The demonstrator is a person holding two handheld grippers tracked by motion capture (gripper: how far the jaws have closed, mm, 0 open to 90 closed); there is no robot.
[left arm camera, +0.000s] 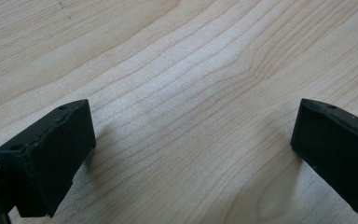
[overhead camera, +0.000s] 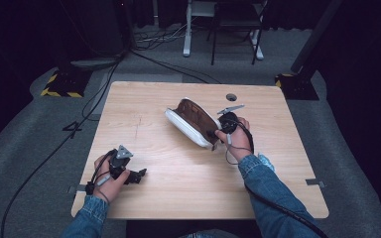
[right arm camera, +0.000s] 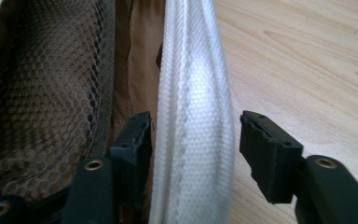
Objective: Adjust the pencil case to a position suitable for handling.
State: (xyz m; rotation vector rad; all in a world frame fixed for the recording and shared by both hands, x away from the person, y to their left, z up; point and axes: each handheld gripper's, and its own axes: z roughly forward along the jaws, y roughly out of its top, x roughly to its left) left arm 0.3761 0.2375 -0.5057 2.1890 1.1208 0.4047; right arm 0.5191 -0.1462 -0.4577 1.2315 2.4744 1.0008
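A white zip case (overhead camera: 188, 126) with a brown lining lies open near the middle of the wooden table (overhead camera: 178, 193). My right gripper (overhead camera: 213, 134) is at its near right end. In the right gripper view the right gripper (right arm camera: 196, 149) straddles the case's white fabric wall (right arm camera: 191, 79): one jaw is inside against the brown lining, beside a mesh pocket (right arm camera: 42, 93), and the other stands outside with a gap to the wall. The pads do not press on it. My left gripper (overhead camera: 140, 175) rests at the table's front left; its jaws (left arm camera: 191, 154) stand wide over bare wood.
A round cable hole (overhead camera: 231, 97) sits in the table behind the case. Past the far edge, on the grey floor, are cables (overhead camera: 158, 39), a stand base with yellow-black stripes (overhead camera: 62, 84) and chair legs (overhead camera: 233, 34).
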